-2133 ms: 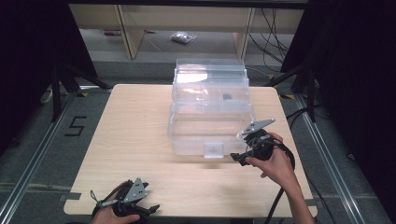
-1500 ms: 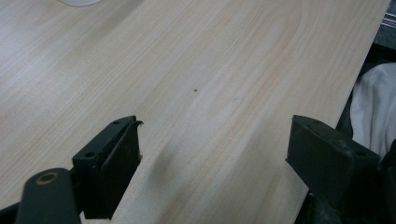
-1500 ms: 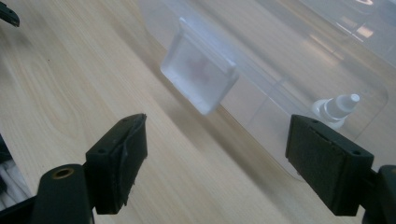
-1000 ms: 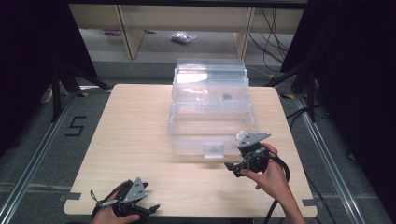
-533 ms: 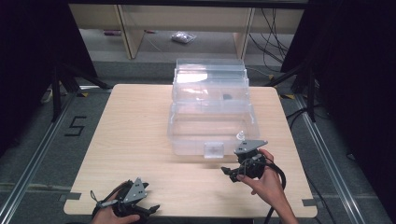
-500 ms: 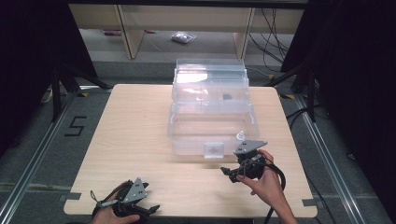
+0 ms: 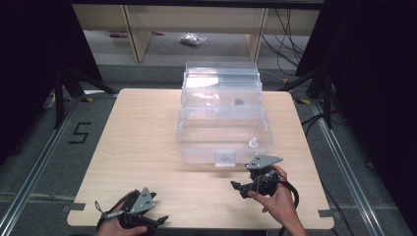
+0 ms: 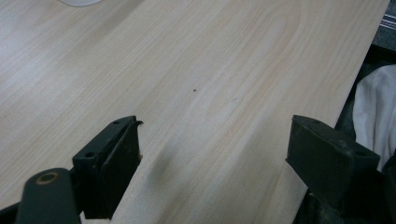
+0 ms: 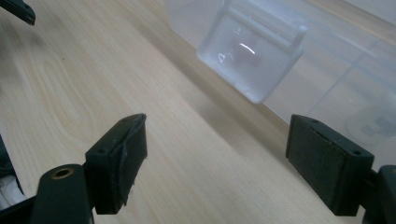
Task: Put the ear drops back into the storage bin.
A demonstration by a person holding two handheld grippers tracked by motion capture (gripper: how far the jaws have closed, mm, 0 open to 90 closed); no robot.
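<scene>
Your right claw (image 7: 239, 187) is spread and empty by the clear bin's front latch (image 7: 225, 158) — nothing gripped yet, all work remains.

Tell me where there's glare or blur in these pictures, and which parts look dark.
High view: glare on the clear plastic box lid, surroundings dark beyond the table. Right gripper view: a bright glint on the box's latch, which looks soft, right tongs sharper. Left gripper view: a faint shadow on the wood beside the left tongs.
</scene>
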